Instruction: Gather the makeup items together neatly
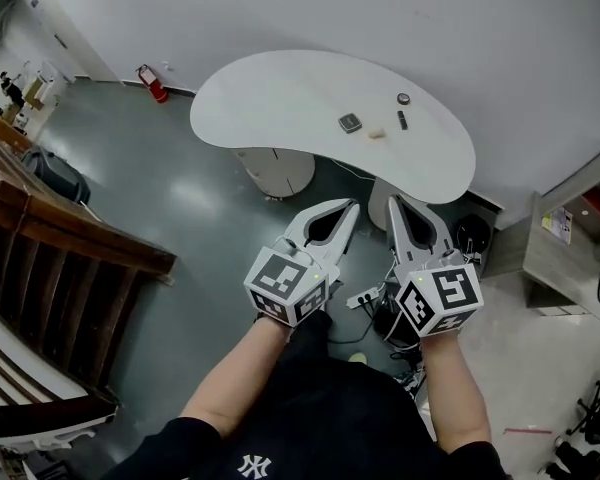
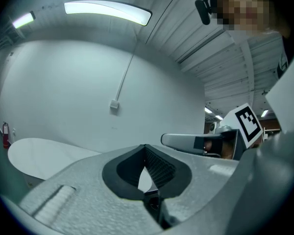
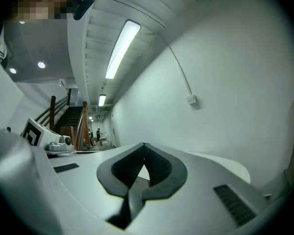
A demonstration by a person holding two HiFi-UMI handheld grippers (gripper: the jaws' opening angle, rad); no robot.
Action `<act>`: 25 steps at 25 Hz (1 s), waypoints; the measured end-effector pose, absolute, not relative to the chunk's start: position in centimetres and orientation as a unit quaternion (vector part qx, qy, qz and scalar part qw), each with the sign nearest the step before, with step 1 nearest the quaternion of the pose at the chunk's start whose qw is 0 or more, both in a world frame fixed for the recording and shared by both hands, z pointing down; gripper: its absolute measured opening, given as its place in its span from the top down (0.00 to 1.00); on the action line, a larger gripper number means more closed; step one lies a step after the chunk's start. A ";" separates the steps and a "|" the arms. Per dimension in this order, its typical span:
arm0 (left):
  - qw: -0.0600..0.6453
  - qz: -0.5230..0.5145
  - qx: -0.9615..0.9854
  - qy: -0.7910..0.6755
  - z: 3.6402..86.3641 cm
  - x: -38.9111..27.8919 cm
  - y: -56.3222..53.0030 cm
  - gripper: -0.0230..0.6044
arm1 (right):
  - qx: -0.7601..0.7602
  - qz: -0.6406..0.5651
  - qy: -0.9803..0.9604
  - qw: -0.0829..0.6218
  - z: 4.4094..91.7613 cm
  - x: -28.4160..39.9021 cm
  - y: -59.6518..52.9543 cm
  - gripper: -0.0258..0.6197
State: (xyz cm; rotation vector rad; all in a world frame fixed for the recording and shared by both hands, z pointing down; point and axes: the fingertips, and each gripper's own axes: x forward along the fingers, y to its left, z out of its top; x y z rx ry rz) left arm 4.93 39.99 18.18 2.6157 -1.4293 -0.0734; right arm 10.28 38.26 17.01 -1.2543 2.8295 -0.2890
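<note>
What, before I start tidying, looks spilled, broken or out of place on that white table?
Nothing looks spilled or broken. Four small items lie apart on the table, not yet gathered: a square case, a beige piece, a dark stick and a round item.

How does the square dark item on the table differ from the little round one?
The square item is dark grey with straight edges; the round item is a small disc. The square item looks larger than the round item. The square item lies further left and nearer the person; the round item lies nearer the wall. Both lie on the white table, apart.
</note>
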 end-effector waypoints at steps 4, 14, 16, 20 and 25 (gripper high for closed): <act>0.076 -0.007 0.883 -0.463 19.2 1.5 35.1 0.95 | -0.421 -0.100 0.902 0.007 17.7 6.5 33.3 0.94; 0.085 0.006 0.900 -0.428 21.3 -4.4 26.3 0.95 | -0.461 -0.102 0.881 -0.013 19.0 0.7 25.3 0.94; 0.085 0.007 0.902 -0.424 21.3 -4.9 25.5 0.95 | -0.467 -0.102 0.878 -0.016 18.8 0.4 24.3 0.94; 0.091 0.010 0.902 -0.422 21.9 -5.8 23.7 0.95 | -0.474 -0.099 0.875 -0.020 18.7 -0.4 22.6 0.94; 0.097 0.018 0.902 -0.420 23.1 -6.1 21.1 0.95 | -0.476 -0.105 0.873 -0.023 19.6 -0.7 20.1 0.94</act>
